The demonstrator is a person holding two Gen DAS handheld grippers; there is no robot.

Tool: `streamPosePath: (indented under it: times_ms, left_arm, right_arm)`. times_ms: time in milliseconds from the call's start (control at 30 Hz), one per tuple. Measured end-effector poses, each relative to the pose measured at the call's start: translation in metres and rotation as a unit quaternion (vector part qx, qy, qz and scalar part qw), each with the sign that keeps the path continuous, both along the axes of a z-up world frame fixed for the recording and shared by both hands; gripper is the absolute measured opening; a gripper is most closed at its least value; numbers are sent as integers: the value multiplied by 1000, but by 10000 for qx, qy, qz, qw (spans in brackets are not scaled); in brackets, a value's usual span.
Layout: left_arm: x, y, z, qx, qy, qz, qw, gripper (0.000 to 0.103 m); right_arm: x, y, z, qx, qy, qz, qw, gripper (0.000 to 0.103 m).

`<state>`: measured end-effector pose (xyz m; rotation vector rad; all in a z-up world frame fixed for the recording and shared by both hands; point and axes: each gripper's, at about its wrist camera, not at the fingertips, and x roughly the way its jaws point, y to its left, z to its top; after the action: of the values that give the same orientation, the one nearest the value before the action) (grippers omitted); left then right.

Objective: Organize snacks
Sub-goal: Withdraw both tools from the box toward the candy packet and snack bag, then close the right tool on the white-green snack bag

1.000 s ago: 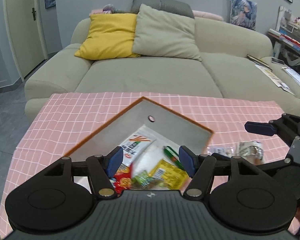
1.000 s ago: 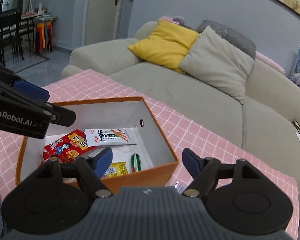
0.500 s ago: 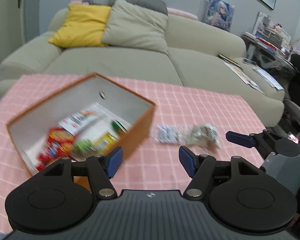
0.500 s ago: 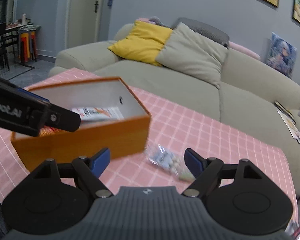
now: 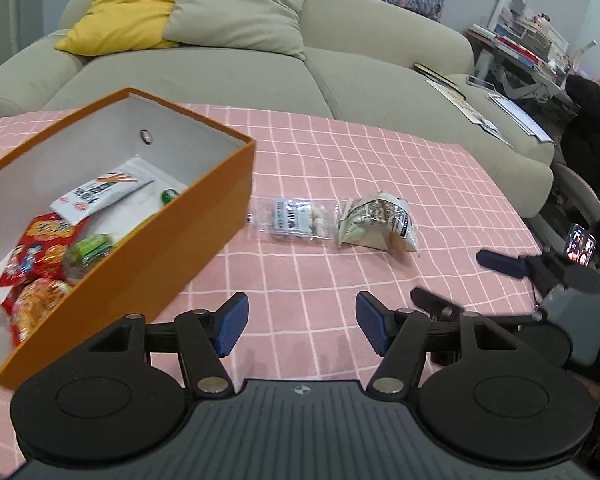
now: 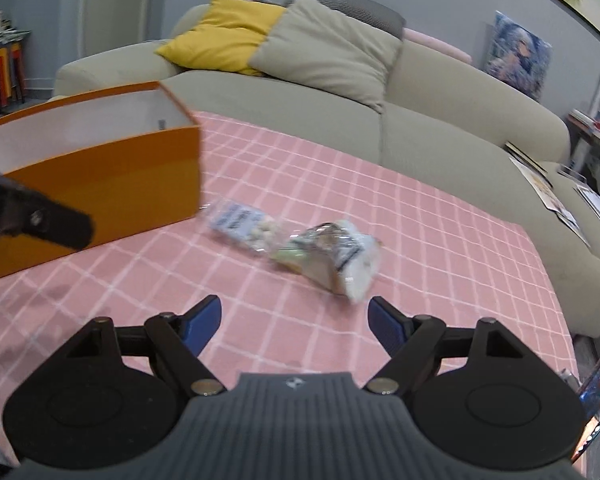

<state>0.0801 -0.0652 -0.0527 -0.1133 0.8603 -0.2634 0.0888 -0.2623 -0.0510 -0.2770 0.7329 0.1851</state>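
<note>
You are holding your left gripper [image 5: 298,322], its empty fingers narrowing, and your right gripper [image 6: 294,324], fingers apart and empty, over the desk [image 5: 380,168], where the clear candy packet [image 5: 296,220] and the green-white snack bag [image 5: 376,224] are lying just beside the orange box [image 5: 172,248] of snacks.

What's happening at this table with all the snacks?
A person holds a gripper in each hand and is sorting snacks into an orange box on a pink checked cloth. Several packets already lie in the box. Two remain outside beside it: a clear bag of white sweets and a green-and-white packet. The left gripper is closing slightly with nothing between its fingers; the right gripper is open and empty.
</note>
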Motion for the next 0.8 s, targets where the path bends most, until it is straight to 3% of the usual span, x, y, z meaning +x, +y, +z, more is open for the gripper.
streamPosePath:
  times_ms: [133, 300, 800]
  left_arm:
    - [16, -14, -8, 181, 61, -141, 9997, 73]
    - [38, -26, -15, 465, 63, -290, 9985, 73]
    - [102, -43, -56, 1086, 69, -541, 9926, 73]
  right_arm:
    - [21, -8, -2, -146, -52, 32, 9999, 73]
    - [45, -2, -10, -453, -147, 460, 9978, 73]
    - [94, 21, -49, -1467, -134, 1579, 9764, 73]
